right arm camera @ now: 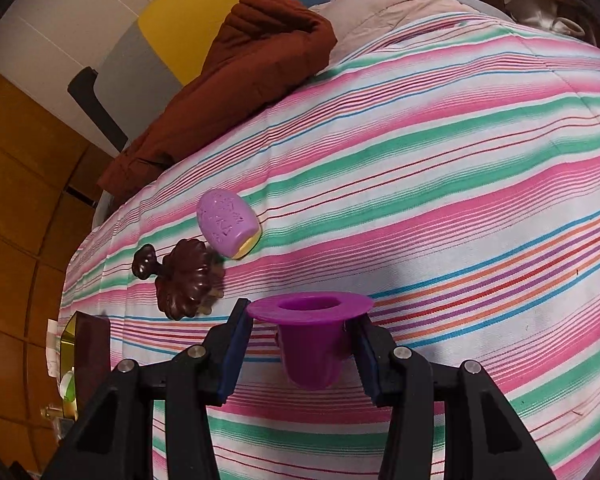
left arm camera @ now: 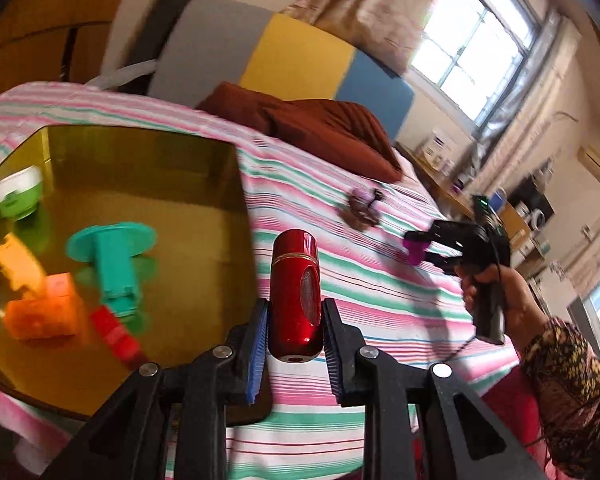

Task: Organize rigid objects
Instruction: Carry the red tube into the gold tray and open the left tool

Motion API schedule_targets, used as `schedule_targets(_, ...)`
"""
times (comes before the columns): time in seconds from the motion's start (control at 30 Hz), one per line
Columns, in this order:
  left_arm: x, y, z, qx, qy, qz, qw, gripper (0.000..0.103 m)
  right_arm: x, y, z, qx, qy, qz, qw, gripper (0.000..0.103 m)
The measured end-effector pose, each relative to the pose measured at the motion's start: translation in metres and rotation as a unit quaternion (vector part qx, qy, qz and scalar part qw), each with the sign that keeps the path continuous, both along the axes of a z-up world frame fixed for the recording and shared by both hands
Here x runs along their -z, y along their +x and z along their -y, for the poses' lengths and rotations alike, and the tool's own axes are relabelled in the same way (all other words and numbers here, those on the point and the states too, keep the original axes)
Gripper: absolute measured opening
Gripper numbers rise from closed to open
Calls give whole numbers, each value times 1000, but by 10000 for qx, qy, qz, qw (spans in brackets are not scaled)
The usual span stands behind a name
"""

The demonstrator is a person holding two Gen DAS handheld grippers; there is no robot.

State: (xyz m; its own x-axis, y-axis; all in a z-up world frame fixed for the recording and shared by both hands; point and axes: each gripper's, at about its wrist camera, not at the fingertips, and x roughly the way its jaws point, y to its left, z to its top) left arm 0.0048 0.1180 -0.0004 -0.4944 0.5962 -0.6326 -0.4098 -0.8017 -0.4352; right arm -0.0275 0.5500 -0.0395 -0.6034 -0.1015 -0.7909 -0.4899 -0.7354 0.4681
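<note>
Holding one red bottle (left arm camera: pixel 296 296) in my left gripper (left arm camera: pixel 295 334), jaws clamped tight on its lower body, bottle sticking out forward over the striped bedsheet (left arm camera: pixel 380 300), just right of the gold tray (left arm camera: pixel 160 152). Right gripper (right arm camera: pixel 306 354) is part open and clenched on one purple cup (right arm camera: pixel 310 336), pads on the body under its wide rim, cup above the sheet; from the left wrist view that gripper (left arm camera: pixel 420 248) sits well off to the right, in my right hand (left arm camera: pixel 496 296). Tray count: one teal flanged piece (left arm camera: pixel 112 256), one orange block (left arm camera: pixel 40 308), one small red piece (left arm camera: pixel 116 336), one green-and-white tub (left arm camera: pixel 20 196), plus a blurred orange shape I can't identify. Loose on the sheet: one lilac bottle (right arm camera: pixel 228 224) on its side, touching or just beside one dark brown scalloped piece (right arm camera: pixel 186 284). One rust-brown quilt (right arm camera: pixel 236 80) bunched at the head of the bed.
</note>
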Motion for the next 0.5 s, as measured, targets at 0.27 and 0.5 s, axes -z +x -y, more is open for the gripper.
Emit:
schedule_targets(0.27, 17, -12, 14, -321, -217, 213, 9990, 25, 2, -1, 1, 50, 56, 0, 10000, 49)
schedule_targets(0.5, 26, -23, 23, -502, -364, 286, 9977, 25, 3, -3, 4, 14, 217, 46, 9998, 49)
